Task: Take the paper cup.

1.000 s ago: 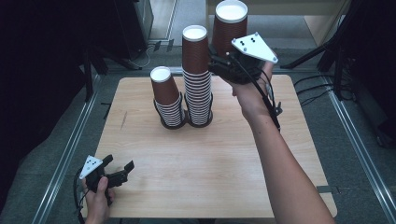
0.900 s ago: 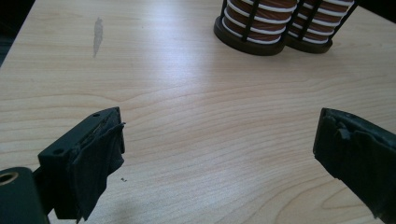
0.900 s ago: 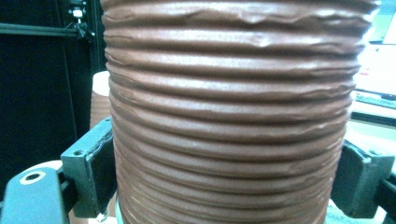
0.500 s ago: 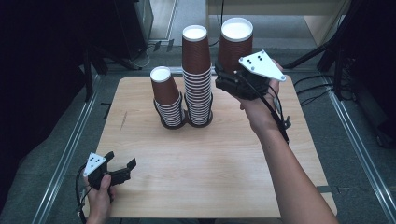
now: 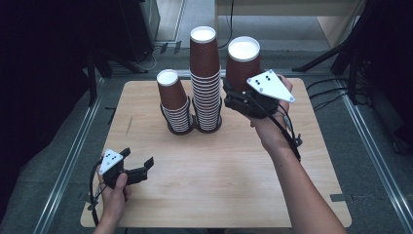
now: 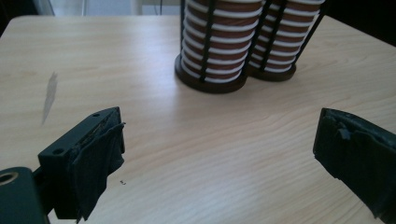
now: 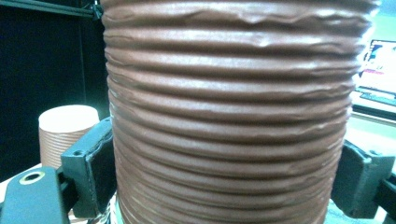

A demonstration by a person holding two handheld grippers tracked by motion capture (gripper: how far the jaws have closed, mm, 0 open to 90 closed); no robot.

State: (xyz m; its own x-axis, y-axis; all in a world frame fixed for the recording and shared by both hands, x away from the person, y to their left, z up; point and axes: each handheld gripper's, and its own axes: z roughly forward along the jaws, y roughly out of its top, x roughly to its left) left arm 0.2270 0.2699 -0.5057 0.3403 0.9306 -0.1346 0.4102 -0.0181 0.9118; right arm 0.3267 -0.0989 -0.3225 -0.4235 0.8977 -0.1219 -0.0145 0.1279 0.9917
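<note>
Cup held: brown ribbed paper cup [image 5: 242,66], upside down, white base up, lifted above the table just right of the tall stack; it shows close up in the right gripper view [image 7: 229,116].
Table: pale wood top [image 5: 229,180], bare in the near half.
Tall stack: upturned brown cups [image 5: 205,80] in a black wire holder at the far middle.
Short stack: same kind [image 5: 174,102], touching the tall one's left side.
Right gripper: [image 5: 238,100] jaws clamped on the held cup's lower wall, one on each side.
Left gripper: [image 5: 136,165] low at the near left corner, jaws spread wide, holding nothing.
</note>
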